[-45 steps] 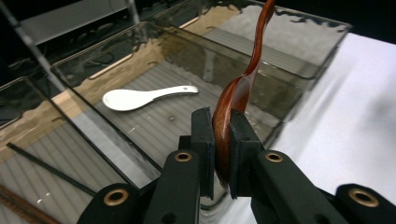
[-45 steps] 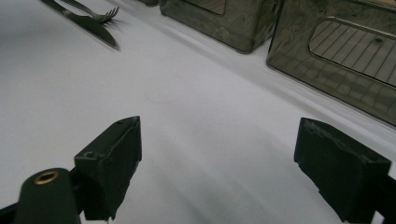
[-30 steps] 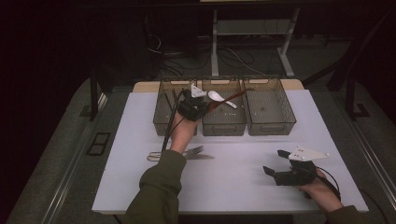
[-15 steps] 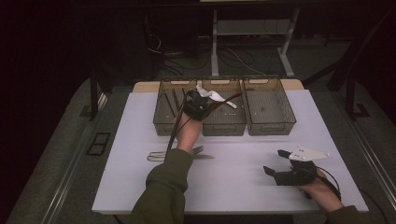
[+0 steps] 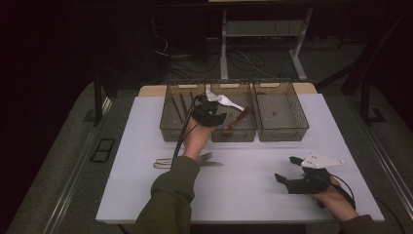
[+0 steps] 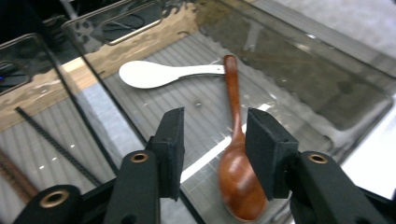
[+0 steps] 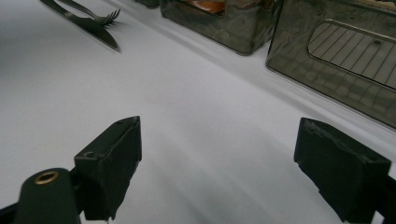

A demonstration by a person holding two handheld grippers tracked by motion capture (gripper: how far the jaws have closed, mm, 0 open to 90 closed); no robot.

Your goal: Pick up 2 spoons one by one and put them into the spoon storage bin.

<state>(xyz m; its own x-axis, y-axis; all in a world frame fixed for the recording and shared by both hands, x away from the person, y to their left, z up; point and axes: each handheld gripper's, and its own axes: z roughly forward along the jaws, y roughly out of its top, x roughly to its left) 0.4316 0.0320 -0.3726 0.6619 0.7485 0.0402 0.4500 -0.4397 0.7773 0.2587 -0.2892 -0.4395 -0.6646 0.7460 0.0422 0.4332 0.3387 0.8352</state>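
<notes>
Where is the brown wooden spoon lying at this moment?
In the high view, the wooden spoon lies in the middle bin, just right of the left gripper, its handle tip touching the white spoon.

Brown spoon (image 6: 236, 177): bowl tip cut by the left gripper view's bottom edge. Fork (image 5: 204, 157): middle hidden under sleeve (image 5: 170, 195) in the high view. Right-hand bin (image 7: 345, 56): clipped at the right gripper view's edge

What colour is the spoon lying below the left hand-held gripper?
Reddish-brown, glossy like wood: the spoon shows best in the left gripper view.
</notes>
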